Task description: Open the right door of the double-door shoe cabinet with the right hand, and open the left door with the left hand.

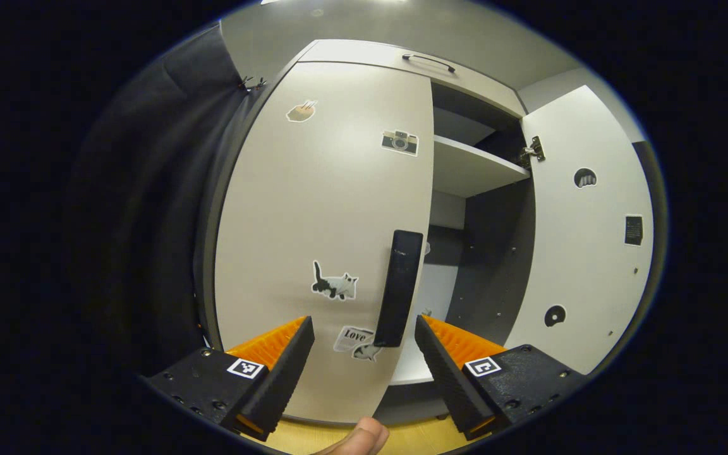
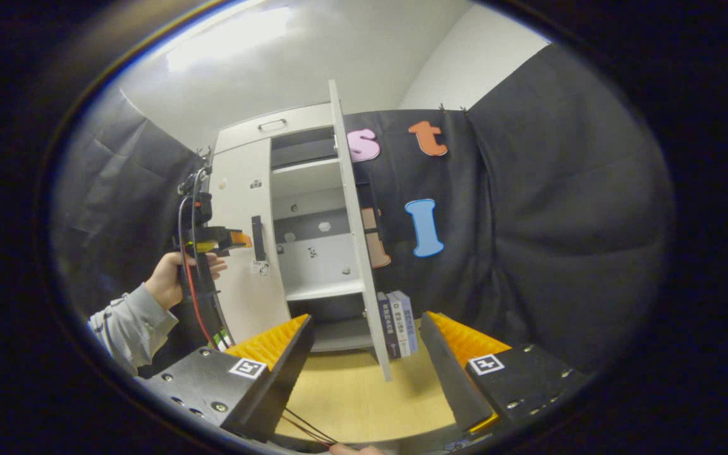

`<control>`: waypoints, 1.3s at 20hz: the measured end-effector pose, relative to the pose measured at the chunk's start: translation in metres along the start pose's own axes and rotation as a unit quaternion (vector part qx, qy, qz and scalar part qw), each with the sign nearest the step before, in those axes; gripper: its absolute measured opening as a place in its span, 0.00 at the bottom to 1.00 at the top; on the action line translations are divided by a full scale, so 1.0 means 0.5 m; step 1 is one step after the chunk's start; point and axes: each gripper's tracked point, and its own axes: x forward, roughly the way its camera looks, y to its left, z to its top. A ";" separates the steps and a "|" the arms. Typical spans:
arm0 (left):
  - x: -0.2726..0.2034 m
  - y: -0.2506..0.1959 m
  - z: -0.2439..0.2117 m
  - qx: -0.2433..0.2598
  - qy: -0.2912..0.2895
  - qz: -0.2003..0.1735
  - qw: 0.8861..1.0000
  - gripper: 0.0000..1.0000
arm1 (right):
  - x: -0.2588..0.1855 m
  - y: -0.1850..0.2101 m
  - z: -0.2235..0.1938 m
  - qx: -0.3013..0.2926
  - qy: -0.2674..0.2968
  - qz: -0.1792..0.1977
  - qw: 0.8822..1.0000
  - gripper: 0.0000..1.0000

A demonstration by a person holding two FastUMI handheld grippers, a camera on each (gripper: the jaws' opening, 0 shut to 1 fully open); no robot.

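The white shoe cabinet [image 1: 364,52] stands close in front in the left gripper view. Its left door [image 1: 313,208], with stickers, looks shut against the frame and carries a black vertical handle [image 1: 402,287]. My left gripper [image 1: 364,335] is open just short of that door, and the handle's lower end sits between its fingertips without touching them. The right door [image 1: 582,234] is swung wide open, baring the shelves [image 1: 471,167]. In the right gripper view the right door [image 2: 354,253] shows edge-on, and my right gripper [image 2: 364,335] hangs open and apart from it. Farther off, a hand holds the left gripper [image 2: 241,239] near the handle [image 2: 256,238].
A few books [image 2: 399,322] stand upright behind the open right door, against the black cloth wall [image 2: 528,221]. The cabinet rests on a light wooden surface [image 2: 351,392]. A sleeve [image 2: 127,319] and cables run at the left. A drawer with a handle [image 1: 428,62] tops the cabinet.
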 end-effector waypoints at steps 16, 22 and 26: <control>0.106 -0.039 0.042 0.113 0.005 0.045 0.993 0.85 | -0.007 0.028 -0.049 -0.016 0.013 0.021 1.000 1.00; 0.138 -0.057 0.004 0.108 0.022 0.033 0.993 0.38 | -0.008 0.022 -0.049 -0.018 0.015 0.013 1.000 1.00; 0.135 -0.052 -0.001 0.090 0.031 0.053 0.994 0.32 | -0.011 0.008 -0.053 -0.020 0.020 0.004 1.000 1.00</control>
